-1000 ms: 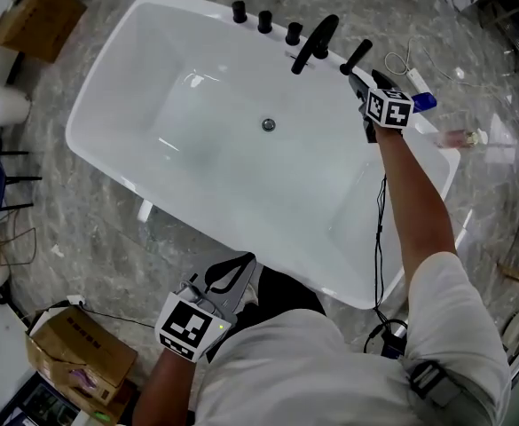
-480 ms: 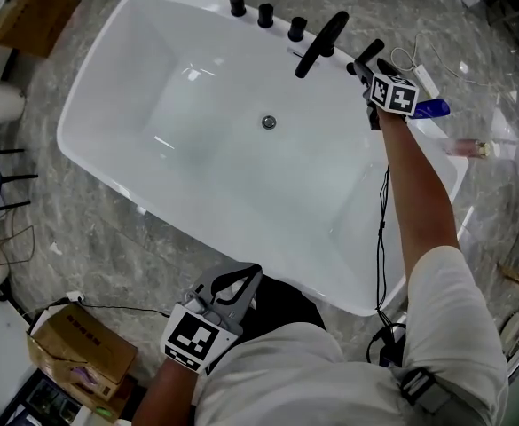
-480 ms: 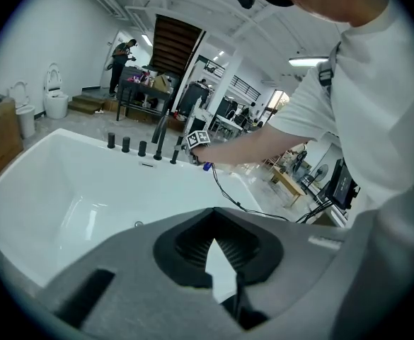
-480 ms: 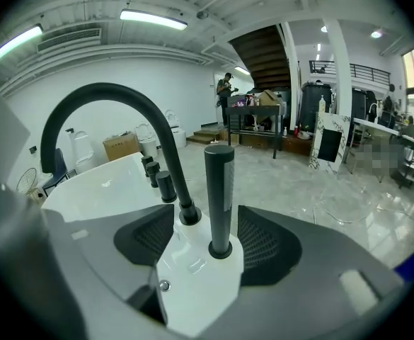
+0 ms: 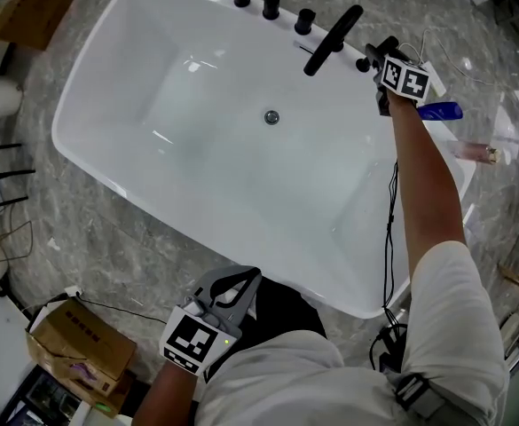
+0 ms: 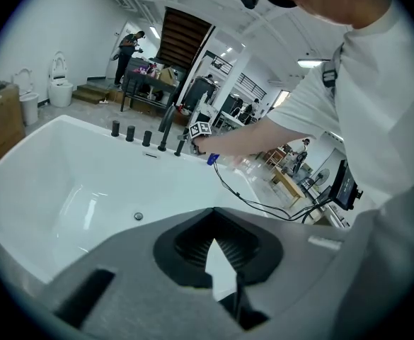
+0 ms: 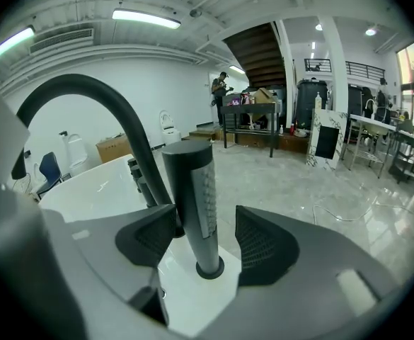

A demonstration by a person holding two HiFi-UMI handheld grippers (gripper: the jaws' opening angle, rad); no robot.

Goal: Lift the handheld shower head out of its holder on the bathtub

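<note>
Shower head (image 7: 194,197): stood upright in its holder (image 7: 210,268) on the bathtub (image 5: 117,96) rim, beside the curved spout (image 7: 86,101).
Right claw (image 7: 207,238): jaws set apart either side of the shower head, just narrowed, pads not pressed on it.
Left claw (image 6: 214,250): jaws brought together, nothing held.

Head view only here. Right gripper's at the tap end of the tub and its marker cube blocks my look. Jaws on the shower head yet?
Observer: Not yet. In the right gripper view the shower head stands upright between the right gripper jaws, which have just been closing; there are gaps on both sides.
Operator: Seated in the holder?
Observer: Yes, its foot sits in the holder ring on the tub rim.
Operator: Nozzle side?
Observer: The nozzle strip faces the jaw at that view's right.
</note>
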